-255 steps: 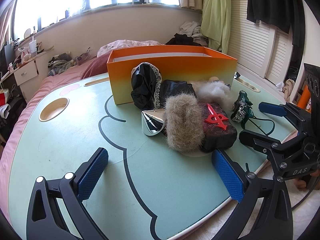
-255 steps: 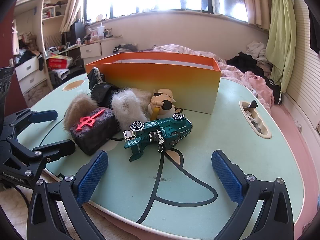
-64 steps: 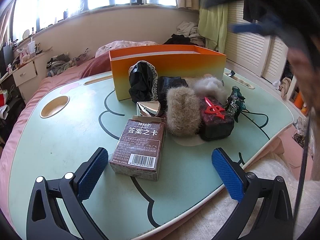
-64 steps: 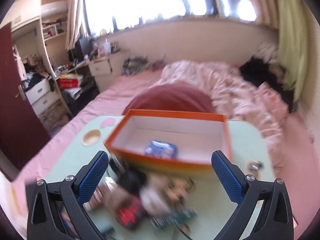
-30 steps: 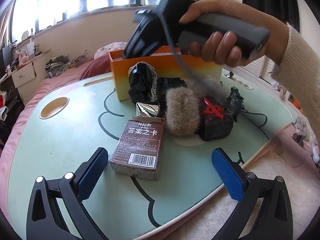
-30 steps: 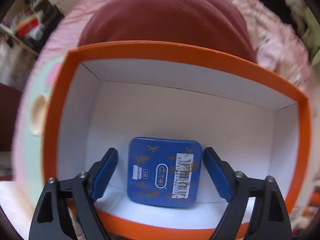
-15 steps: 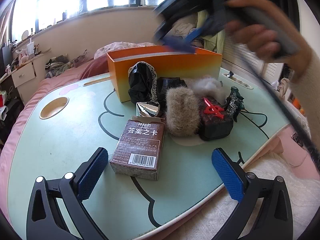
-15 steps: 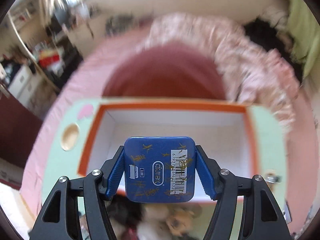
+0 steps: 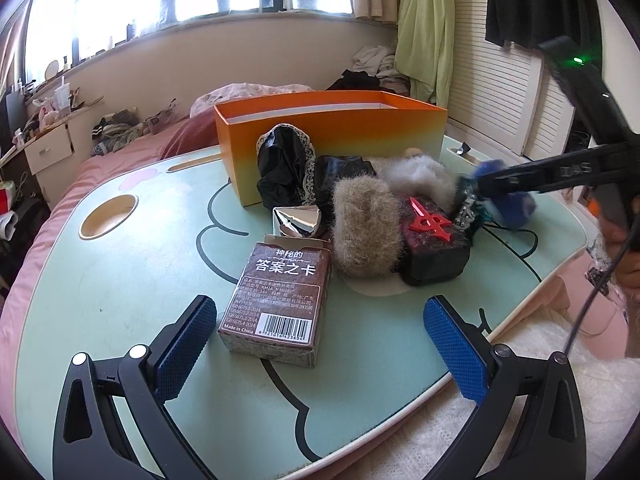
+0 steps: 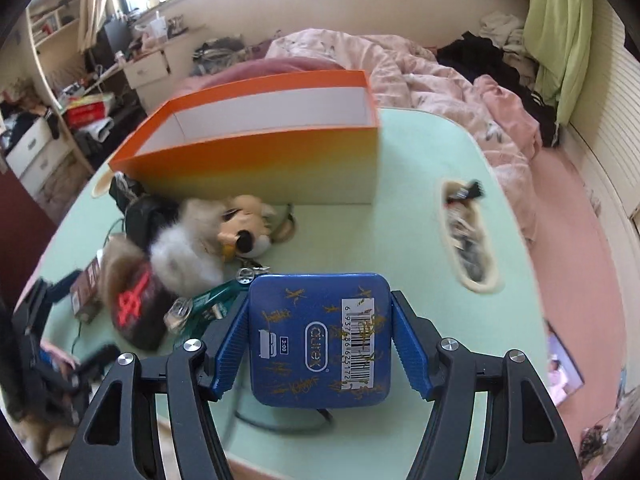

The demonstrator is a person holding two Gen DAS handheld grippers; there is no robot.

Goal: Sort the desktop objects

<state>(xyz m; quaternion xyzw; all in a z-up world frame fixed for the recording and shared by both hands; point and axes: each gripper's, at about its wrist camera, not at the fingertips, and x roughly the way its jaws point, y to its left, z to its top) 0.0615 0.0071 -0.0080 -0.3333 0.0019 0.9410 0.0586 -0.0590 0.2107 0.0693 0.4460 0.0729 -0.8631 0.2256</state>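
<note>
Mint-green table (image 9: 120,280) carries the orange box (image 10: 256,168) that seemingly serves as the sorting bin, the brown card box (image 9: 276,296) lies between the wide-open, empty left gripper (image 9: 320,344), and the right gripper (image 10: 320,340) clamps the blue tin (image 10: 320,336) above the table's near edge.

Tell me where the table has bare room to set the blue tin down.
Bare table lies right of the pile, between the orange box and the side slot. Left of the brown card box is bare too. The pile before the orange box is crowded.
</note>
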